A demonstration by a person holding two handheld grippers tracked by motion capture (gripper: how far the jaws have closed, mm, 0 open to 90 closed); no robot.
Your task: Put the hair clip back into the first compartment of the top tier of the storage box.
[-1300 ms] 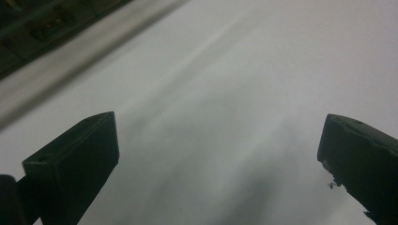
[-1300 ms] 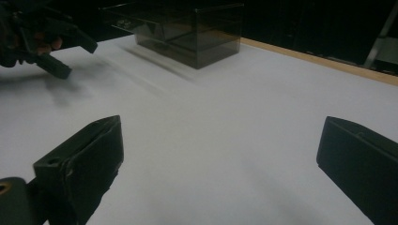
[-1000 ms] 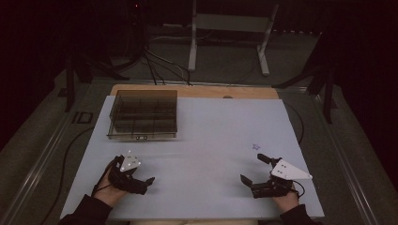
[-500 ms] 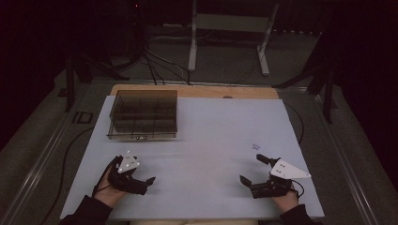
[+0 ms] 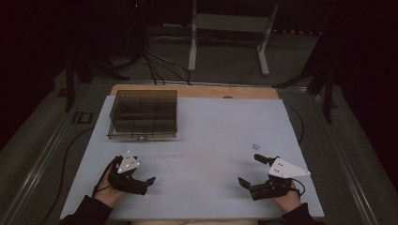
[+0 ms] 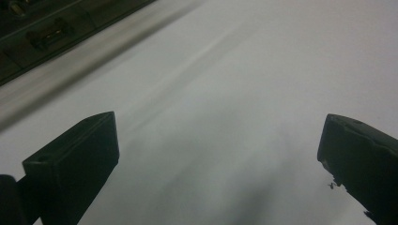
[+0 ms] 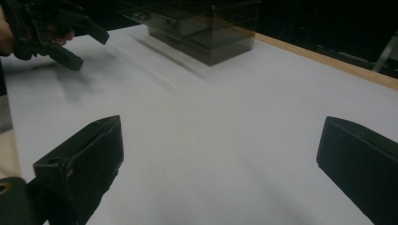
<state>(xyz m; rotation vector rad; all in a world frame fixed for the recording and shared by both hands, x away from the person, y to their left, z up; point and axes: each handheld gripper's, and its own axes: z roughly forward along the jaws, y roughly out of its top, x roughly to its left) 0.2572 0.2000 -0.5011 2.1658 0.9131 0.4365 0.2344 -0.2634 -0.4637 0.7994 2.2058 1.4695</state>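
Observation:
My left gripper (image 5: pixel 143 171) rests low over the white tabletop (image 5: pixel 206 140) near its front left, held by a hand, jaws wide apart and empty. In the left gripper view the left gripper (image 6: pixel 218 154) has only bare white surface between its black jaws. My right gripper (image 5: pixel 250 169) sits near the front right, also open and empty. The right gripper view has the right gripper (image 7: pixel 220 159) spread over bare table, with the left gripper (image 7: pixel 91 51) farther off at upper left. A smoky transparent compartment box (image 5: pixel 143 115) stands at the back left.
The box (image 7: pixel 206 28) appears at the top of the right gripper view and the box's edge (image 6: pixel 47 28) at the top left of the left gripper view. A tiny purple mark (image 5: pixel 256 146) lies ahead of the right gripper. A wooden strip (image 5: pixel 197 91) borders the far edge.

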